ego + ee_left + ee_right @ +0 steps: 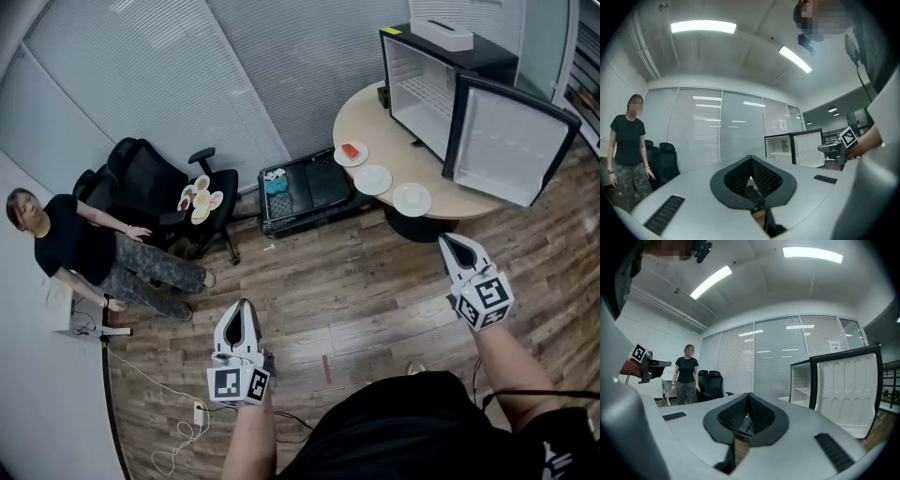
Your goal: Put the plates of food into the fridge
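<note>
A person in black (75,246) stands far left beside an office chair (141,178) whose seat carries several plates of food (200,198). The left gripper (243,304) hangs over the wood floor (356,291), fingers pressed together on nothing. Right of a black crate (305,192), three plates (373,179) sit on the round table (375,117) before the fridge (441,89), its door (511,141) swung open. The right gripper (448,242), near the table, is likewise closed and empty

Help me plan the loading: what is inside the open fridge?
The fridge stands open. Inside, a white wire shelf shows, nothing visible on it. The open door covers the interior's right part, so what lies there cannot be seen.
</note>
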The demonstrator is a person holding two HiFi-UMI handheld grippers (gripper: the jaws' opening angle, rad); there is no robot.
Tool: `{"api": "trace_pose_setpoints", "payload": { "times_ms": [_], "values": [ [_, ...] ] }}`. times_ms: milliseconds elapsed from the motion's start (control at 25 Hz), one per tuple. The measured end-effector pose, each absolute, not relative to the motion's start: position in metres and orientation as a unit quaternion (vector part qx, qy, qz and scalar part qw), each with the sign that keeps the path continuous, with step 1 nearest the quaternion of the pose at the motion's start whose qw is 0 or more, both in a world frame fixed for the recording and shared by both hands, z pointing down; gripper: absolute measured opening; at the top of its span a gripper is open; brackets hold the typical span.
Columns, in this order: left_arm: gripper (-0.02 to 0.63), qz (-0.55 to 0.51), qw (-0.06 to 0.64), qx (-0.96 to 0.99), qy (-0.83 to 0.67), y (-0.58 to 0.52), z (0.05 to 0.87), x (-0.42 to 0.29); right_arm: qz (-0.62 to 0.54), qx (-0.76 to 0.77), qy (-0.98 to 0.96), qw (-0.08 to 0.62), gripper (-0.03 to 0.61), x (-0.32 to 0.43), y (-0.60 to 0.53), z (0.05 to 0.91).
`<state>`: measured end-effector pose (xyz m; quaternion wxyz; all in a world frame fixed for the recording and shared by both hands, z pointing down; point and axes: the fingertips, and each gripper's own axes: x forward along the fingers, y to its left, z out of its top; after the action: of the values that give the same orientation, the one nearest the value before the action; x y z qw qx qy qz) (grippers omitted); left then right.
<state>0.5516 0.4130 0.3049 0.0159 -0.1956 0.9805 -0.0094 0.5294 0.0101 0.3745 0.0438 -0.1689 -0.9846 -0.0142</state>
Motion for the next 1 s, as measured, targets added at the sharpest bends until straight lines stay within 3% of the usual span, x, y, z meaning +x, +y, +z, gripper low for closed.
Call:
{"api": "trace_pose_setpoints", "payload": {
  "times_ms": [520,680,1000],
  "values": [
    [0.003,0.003,-0.009,-0.235,0.972,0.449,0.339,0.562,-0.033,-0.142,-0.987,0.061,0.005,0.556,0.042,0.387],
    [0.003,0.017,-0.025,-0.237,0.971,0.451,0.355,0.557,0.007,-0.127,-0.989,0.069,0.005,0.566,0.036,0.395],
    [0.003,0.013,-0.003,-0.232,0.973,0.440,0.333,0.506,0.031,-0.120,-0.990,0.060,0.005,0.516,0.023,0.409]
  ]
}}
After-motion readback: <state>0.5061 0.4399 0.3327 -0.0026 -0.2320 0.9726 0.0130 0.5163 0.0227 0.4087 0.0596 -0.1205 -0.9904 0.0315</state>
